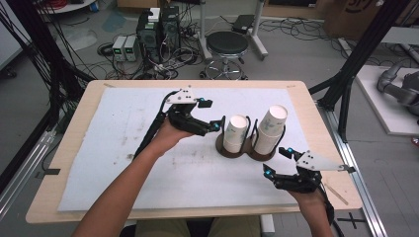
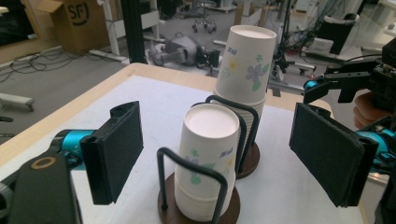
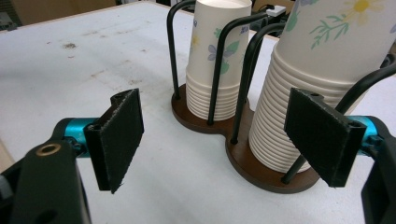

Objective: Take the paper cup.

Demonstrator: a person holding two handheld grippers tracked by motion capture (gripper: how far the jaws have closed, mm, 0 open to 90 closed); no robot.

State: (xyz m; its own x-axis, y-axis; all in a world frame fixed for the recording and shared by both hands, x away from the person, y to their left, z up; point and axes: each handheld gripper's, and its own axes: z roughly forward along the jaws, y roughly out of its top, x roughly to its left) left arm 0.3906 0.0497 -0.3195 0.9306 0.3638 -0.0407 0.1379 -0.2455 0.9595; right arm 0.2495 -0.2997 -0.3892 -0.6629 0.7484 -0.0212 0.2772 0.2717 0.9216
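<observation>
Left gripper (image 1: 218,122) open, jaws wide, nothing between the pads. It sits just beside the shorter cup stack (image 1: 235,133), on that stack's left in the high view. In the left gripper view the stack (image 2: 207,158) stands between my two pads but clear of both.

Right gripper (image 1: 274,162) also open and empty, low at the near right of the counter (image 1: 69,148), near the taller cup stack (image 1: 270,129) but not touching it.

Both stacks sit upside down in a dark double holder (image 1: 229,151) with wire hoops (image 2: 196,175), on the white mat (image 1: 128,128) at mid-counter.

Risks as I judge them:
- The hoops rise along the sides of the shorter stack. Closing low, a pad could land on wire instead of paper, and I'd grip the holder or nothing.
- Paper cups are thin. Squeezing hard would likely crease the top cup; squeezing lightly may let it slip.
- Nested cups cling. Lifting one may drag several, or tug the whole holder off the mat, since nothing pins the base.
- The taller stack leans slightly; a bump on the holder could tip it.
- My right gripper is near the base, so a sweep there could knock it.
</observation>
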